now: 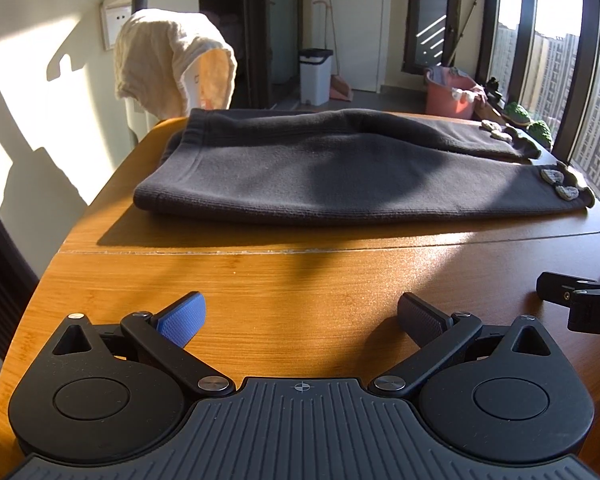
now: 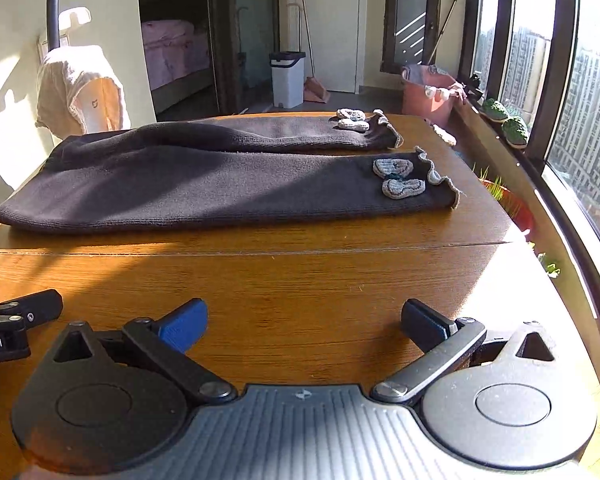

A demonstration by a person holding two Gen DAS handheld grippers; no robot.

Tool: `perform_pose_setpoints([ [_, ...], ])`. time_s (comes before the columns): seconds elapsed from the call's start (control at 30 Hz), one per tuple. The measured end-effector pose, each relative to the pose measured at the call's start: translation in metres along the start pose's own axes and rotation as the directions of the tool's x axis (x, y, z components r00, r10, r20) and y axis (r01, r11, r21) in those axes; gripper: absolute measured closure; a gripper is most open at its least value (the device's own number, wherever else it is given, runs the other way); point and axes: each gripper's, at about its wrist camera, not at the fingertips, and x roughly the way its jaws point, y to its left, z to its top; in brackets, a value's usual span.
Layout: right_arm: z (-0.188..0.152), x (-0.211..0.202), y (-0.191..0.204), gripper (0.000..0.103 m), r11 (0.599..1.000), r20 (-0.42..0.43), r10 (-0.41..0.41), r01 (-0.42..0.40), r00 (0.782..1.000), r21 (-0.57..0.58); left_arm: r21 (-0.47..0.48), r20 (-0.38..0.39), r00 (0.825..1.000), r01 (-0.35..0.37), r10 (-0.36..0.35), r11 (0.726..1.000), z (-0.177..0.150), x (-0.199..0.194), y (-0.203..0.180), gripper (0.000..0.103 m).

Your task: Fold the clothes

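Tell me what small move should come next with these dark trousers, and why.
Probably reach the right gripper forward to the nearer ruffled cuff of the dark grey knitted trousers. They lie flat and unfolded on the wooden table, and both grippers, left included, are open and empty.

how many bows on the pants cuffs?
2. One bow on the near leg's cuff, one bow on the far leg's cuff, both at the window end. Undersides are hidden.

Wooden table (image 1: 260,280) (seamed across) under dark trousers (image 1: 300,172)
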Motion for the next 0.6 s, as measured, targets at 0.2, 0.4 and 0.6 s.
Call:
perform_pose_setpoints([
  [0.2, -0.0004, 0.0001, -0.0001, 0.000, 1.000, 0.000, 0.001, -0.001, 1.000, 0.001, -0.001, 0.002, 1.000, 0.001, -0.001, 1.000, -0.0001, 0.0002, 0.0004, 0.000],
  [0.4, -0.0005, 0.0003, 0.0007, 0.000, 1.000, 0.000, 0.000, 0.000, 1.000, 0.002, -0.001, 0.003, 1.000, 0.001, -0.001, 1.000, -0.0001, 0.0004, 0.0006, 0.000],
  [0.6, -0.0001, 0.0001, 0.0002, 0.000, 1.000, 0.000, 0.002, -0.002, 1.000, 0.001, -0.001, 0.004, 1.000, 0.001, -0.001, 1.000, 0.0000, 0.0000, 0.0006, 0.000],
])
